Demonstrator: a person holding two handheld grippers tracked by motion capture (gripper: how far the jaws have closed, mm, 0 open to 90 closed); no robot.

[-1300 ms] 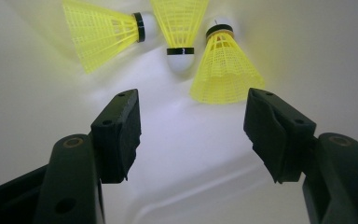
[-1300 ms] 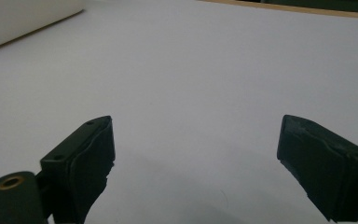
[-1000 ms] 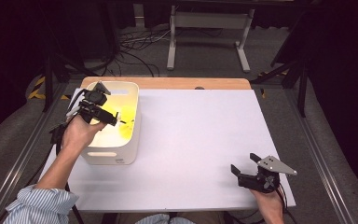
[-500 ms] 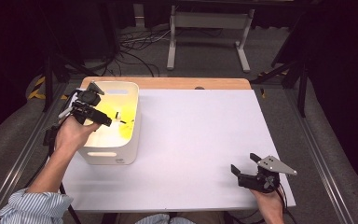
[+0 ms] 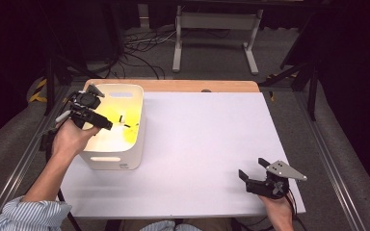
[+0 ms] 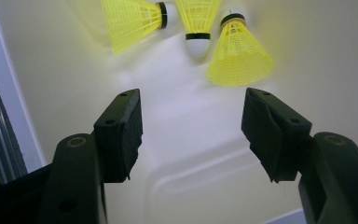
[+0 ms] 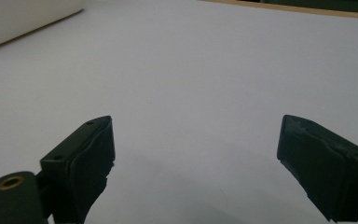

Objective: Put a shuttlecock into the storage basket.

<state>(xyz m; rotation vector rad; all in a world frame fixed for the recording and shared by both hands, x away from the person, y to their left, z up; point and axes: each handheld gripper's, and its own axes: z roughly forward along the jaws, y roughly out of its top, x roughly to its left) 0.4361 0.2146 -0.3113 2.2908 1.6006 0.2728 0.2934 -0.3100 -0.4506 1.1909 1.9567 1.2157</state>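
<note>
Left gripper view: left hand-held gripper [image 6: 193, 133] gapes empty above three shuttlecocks [image 6: 238, 53].

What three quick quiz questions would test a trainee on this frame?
1. How many yellow shuttlecocks lie in the white bin?
2. True or false: the left gripper grips a shuttlecock.
3. The right gripper is over: A) the bin, B) the white tabletop.

Key: 1. Three. 2. False; its fingers stand open with nothing between them. 3. B.
</note>
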